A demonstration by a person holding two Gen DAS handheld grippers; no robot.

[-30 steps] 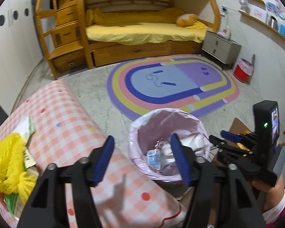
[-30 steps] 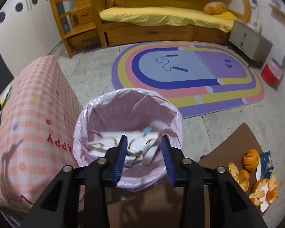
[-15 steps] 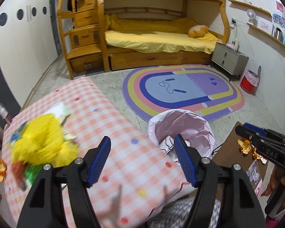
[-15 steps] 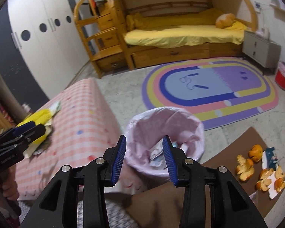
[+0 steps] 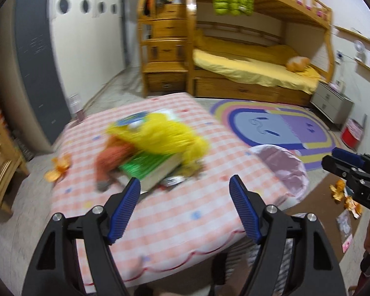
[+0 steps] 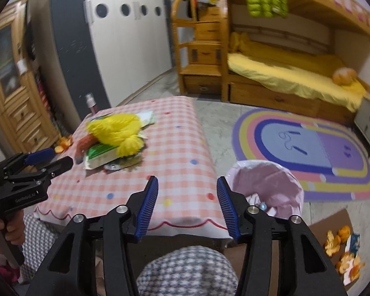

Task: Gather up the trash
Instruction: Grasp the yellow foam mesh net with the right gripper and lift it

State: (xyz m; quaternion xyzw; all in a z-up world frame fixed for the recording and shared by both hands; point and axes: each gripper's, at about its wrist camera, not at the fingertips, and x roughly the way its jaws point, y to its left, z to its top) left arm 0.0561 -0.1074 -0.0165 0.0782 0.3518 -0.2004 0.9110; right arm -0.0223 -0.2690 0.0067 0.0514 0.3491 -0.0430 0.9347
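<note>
**Both tongs empty above the checked table**

Our left tongs (image 5: 183,206) hang released over the near edge of the pink checked table (image 5: 185,219), blue pads spread wide with nothing between them. Our right tongs (image 6: 186,206) are also released and empty, over the table's near right corner.

Ahead of the left tongs, and ahead and to the left of the right ones, a heap lies on the table: a yellow mesh bundle (image 6: 118,133) on top of a green packet (image 6: 100,154), with an orange scrap (image 6: 85,144) at its left side. The left view is blurred, so we cannot make out finer detail there.

Just right of the right tongs stands the bin (image 6: 264,187), lined with a pink bag, beside the table's edge. Inside we see a few pale scraps and a small blue bit; the rest is hidden.

Further right, orange peels (image 6: 342,254) lie on brown cardboard (image 6: 333,224) on the floor. More peel (image 6: 64,144) lies on the floor left of the table.
</note>
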